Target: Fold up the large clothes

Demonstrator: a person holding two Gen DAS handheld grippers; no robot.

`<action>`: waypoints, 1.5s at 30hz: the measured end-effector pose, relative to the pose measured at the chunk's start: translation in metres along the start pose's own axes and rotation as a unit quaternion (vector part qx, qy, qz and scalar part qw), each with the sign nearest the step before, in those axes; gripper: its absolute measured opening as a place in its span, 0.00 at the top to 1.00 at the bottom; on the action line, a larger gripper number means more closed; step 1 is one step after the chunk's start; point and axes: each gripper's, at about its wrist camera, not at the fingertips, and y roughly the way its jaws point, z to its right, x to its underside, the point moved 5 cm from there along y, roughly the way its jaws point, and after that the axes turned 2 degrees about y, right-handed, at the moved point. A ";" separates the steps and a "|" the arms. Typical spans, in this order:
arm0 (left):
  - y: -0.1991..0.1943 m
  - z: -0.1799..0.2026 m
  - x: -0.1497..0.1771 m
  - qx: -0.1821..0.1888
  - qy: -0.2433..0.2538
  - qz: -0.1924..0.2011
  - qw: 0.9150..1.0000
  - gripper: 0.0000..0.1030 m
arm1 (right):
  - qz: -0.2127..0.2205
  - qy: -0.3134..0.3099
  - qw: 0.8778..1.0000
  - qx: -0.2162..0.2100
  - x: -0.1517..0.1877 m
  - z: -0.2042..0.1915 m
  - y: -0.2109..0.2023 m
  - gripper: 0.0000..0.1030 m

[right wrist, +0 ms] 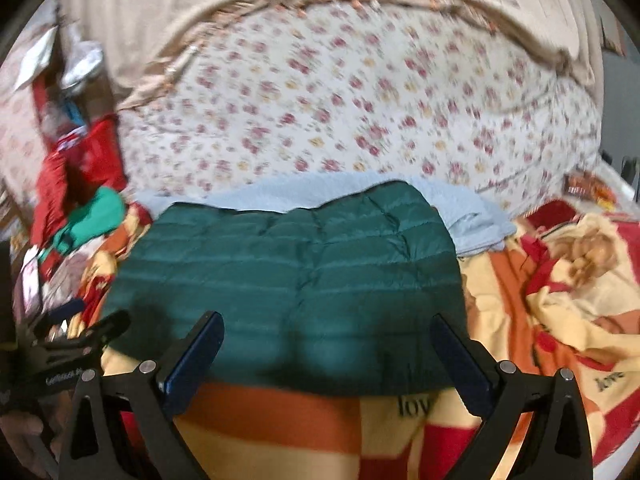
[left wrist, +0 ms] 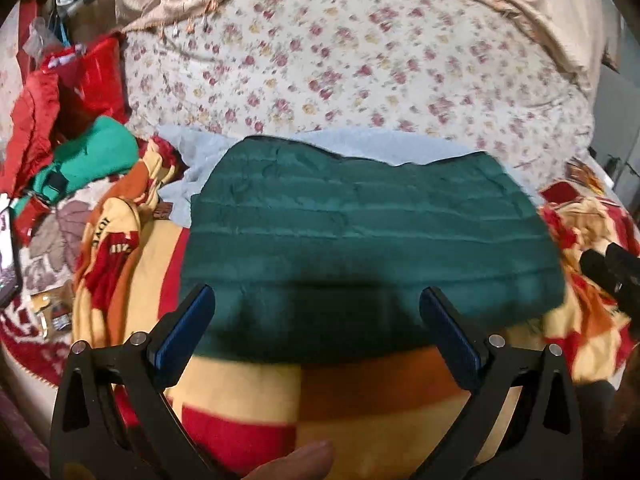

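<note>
A dark green quilted jacket lies folded into a flat rectangle on the bed; it also shows in the right wrist view. My left gripper is open and empty, hovering over the jacket's near edge. My right gripper is open and empty, also above the near edge. The right gripper shows at the right edge of the left wrist view. The left gripper shows at the left of the right wrist view.
A yellow, orange and red blanket covers the bed. A light blue cloth lies under the jacket's far side. A floral quilt rises behind. Red and bright green clothes pile at the left.
</note>
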 end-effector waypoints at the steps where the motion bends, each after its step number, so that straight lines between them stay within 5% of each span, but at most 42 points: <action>1: -0.014 0.004 0.001 0.002 0.004 0.006 1.000 0.00 | 0.005 -0.009 1.000 0.000 0.003 -0.004 -0.012 0.00; 8: -0.077 0.016 0.013 0.000 0.014 0.043 0.999 0.00 | 0.022 -0.014 1.000 -0.007 0.026 -0.010 -0.071 0.00; 19: -0.114 0.019 0.058 0.011 0.006 0.039 0.999 0.01 | 0.008 -0.033 0.999 -0.006 0.075 -0.026 -0.110 0.00; 33: -0.141 0.019 0.079 0.025 0.002 0.045 0.999 0.00 | 0.016 -0.063 0.998 -0.011 0.090 -0.055 -0.143 0.00; 45: -0.141 0.016 0.080 0.019 -0.002 0.036 0.999 0.01 | 0.010 -0.038 0.999 -0.011 0.092 -0.041 -0.143 0.00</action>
